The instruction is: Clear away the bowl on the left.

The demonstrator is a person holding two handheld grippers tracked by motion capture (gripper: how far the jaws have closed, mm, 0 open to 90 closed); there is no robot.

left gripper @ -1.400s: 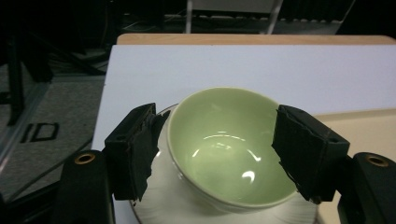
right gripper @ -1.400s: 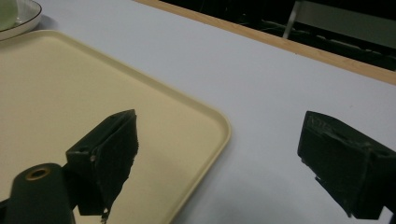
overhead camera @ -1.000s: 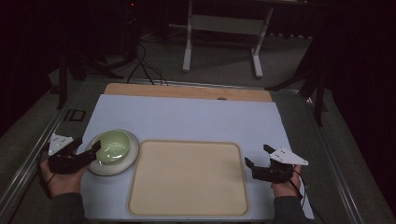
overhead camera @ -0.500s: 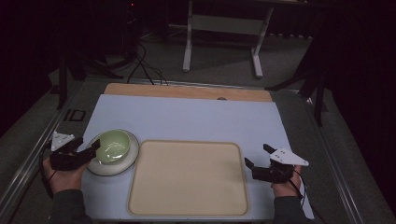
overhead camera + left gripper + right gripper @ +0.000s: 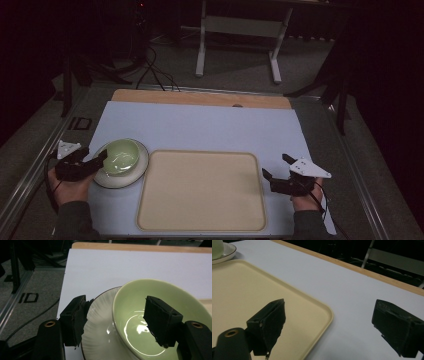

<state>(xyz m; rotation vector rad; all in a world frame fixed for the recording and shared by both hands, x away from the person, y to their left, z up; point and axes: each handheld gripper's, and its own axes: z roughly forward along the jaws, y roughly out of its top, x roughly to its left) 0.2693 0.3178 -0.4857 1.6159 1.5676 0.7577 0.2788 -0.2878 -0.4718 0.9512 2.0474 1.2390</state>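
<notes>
Pale green and glossy, the ceramic bowl point(image 5: 122, 156) is sitting on a white ribbed plate point(image 5: 138, 170) near the left edge of the surface point(image 5: 210, 127), just beside the left rim of the cream tray point(image 5: 202, 190). The left gripper point(image 5: 97, 159) is reaching in from the left edge with its jaws spread wide and nothing clamped between them. In the left gripper view one black jaw is hanging inside the bowl point(image 5: 160, 322) over the shiny bottom, while the other is sitting outside, at the scalloped rim of the plate point(image 5: 100, 322), so the bowl's near wall and a strip of plate are lying between the two. Whether either pad is touching the china I cannot tell.

The relation that matters here is this straddle: the bowl is lying straight ahead of the left gripper, along its pointing direction, and the wall is already running between the jaws, so a squeeze looks like the likely next call. The outer jaw is sitting low at the plate's rim, which could pinch plate along with bowl.

The right gripper point(image 5: 276, 169) is resting at the right edge of the tray, jaws parted and holding nothing, well apart from the bowl; the left hand point(image 5: 70, 187) is plainly the nearer one
</notes>
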